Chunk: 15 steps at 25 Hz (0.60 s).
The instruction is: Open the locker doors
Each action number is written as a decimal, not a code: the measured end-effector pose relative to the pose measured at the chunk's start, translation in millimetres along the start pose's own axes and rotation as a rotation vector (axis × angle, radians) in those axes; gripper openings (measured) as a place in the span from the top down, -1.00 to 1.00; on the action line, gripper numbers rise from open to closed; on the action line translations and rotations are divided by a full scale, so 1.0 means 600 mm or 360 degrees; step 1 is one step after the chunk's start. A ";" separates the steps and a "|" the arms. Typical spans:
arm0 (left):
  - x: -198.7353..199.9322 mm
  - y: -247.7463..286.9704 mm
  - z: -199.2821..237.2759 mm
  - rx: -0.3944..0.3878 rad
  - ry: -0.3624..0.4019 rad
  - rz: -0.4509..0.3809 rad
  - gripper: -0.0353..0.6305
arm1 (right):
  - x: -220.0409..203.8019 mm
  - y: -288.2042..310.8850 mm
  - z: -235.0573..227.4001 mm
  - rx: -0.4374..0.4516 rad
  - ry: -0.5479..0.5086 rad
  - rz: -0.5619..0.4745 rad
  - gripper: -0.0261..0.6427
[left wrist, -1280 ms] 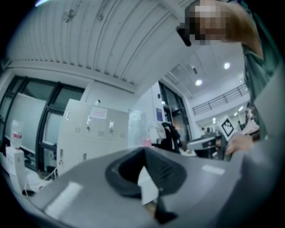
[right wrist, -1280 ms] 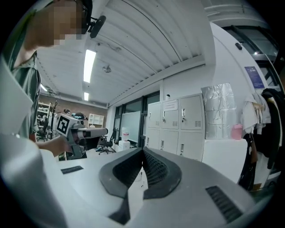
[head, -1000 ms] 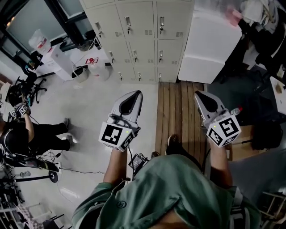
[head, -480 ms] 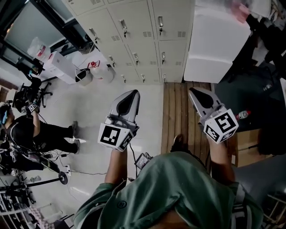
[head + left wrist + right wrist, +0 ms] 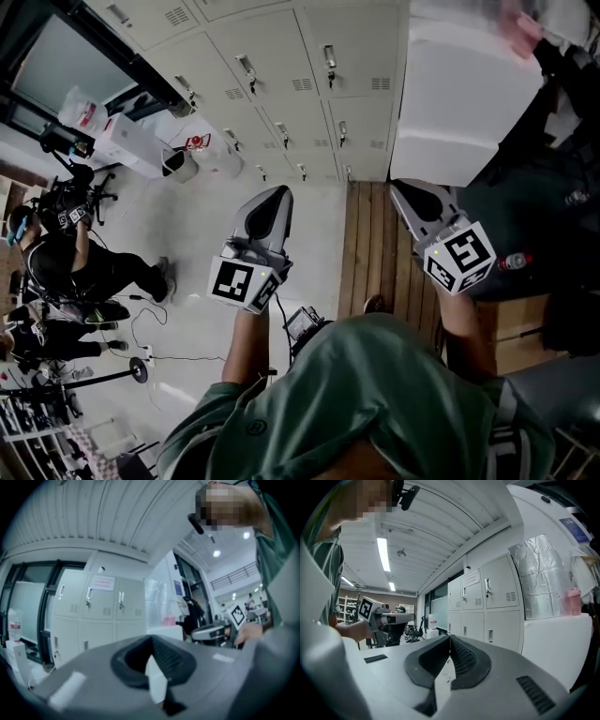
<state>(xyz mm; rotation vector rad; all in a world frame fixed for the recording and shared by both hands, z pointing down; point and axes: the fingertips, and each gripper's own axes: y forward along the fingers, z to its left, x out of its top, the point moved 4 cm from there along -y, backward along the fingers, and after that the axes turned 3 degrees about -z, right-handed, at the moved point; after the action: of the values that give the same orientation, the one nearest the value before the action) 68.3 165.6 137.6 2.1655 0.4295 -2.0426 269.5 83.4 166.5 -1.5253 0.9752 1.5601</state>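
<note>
- The locker doors [image 5: 281, 58] are cream metal with small handles and vent slots; all those in view are shut, and they stand in a block at the top of the head view
- The left gripper [image 5: 277, 194] is held in the air over the pale floor [image 5: 197, 234], pointing to the lockers but well apart from them
- In the left gripper view the jaws of this gripper [image 5: 151, 638] are pressed together at the tips, with nothing between them; the lockers [image 5: 98, 606] are seen far behind
- The right gripper [image 5: 401, 188] is over the wooden floor strip [image 5: 375, 253], near the front of a big white box [image 5: 459, 103] which stands just beside the lockers on the right
- In the right gripper view its jaws [image 5: 450, 637] are also closed on each other and hold nothing; the lockers [image 5: 487, 602] are beyond them, not touched
- Each gripper carries its marker cube [image 5: 246, 283] near the hand
- A person in black [image 5: 84, 272] is at the left side of the room, among camera stands
</note>
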 end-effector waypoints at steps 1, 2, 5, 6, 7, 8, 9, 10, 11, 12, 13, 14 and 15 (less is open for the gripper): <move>0.002 0.013 0.001 0.0008 0.0007 -0.0008 0.90 | 0.000 0.007 -0.012 0.0009 -0.0001 -0.0005 0.91; 0.001 0.024 0.003 0.0015 0.0012 -0.0007 0.90 | -0.002 0.014 -0.023 0.0018 -0.0001 -0.0009 0.91; -0.014 0.047 0.014 0.0024 0.0030 0.0033 0.90 | -0.011 0.035 -0.050 0.0037 0.0018 -0.0008 0.91; -0.017 0.055 0.019 0.0023 0.0042 0.0042 0.90 | -0.013 0.043 -0.058 0.0042 0.0025 -0.0006 0.91; -0.019 0.063 0.026 0.0024 0.0050 0.0048 0.90 | -0.014 0.052 -0.066 0.0047 0.0030 -0.0002 0.91; -0.020 0.071 0.034 0.0031 0.0048 0.0051 0.90 | -0.015 0.062 -0.073 0.0052 0.0031 0.0003 0.91; -0.022 0.079 0.044 0.0039 0.0037 0.0051 0.90 | -0.015 0.072 -0.079 0.0054 0.0031 0.0008 0.91; -0.024 0.087 0.054 0.0043 0.0025 0.0048 0.90 | -0.015 0.082 -0.084 0.0054 0.0029 0.0010 0.91; -0.026 0.094 0.064 0.0042 0.0013 0.0041 0.90 | -0.014 0.092 -0.088 0.0049 0.0024 0.0010 0.91; -0.029 0.101 0.074 0.0037 0.0002 0.0034 0.90 | -0.013 0.101 -0.091 0.0041 0.0017 0.0010 0.91; -0.033 0.106 0.085 0.0031 -0.0007 0.0031 0.90 | -0.013 0.110 -0.093 0.0028 0.0009 0.0010 0.91; -0.038 0.112 0.096 0.0021 -0.0011 0.0029 0.90 | -0.014 0.119 -0.096 0.0013 0.0003 0.0011 0.91; -0.041 0.119 0.107 0.0009 -0.0012 0.0022 0.90 | -0.014 0.129 -0.100 -0.0004 -0.0001 0.0010 0.91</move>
<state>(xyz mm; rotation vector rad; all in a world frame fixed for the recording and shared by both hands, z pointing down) 27.2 76.3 150.2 2.1573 0.4072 -2.0461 226.8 -4.4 176.5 -1.5247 0.9795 1.5665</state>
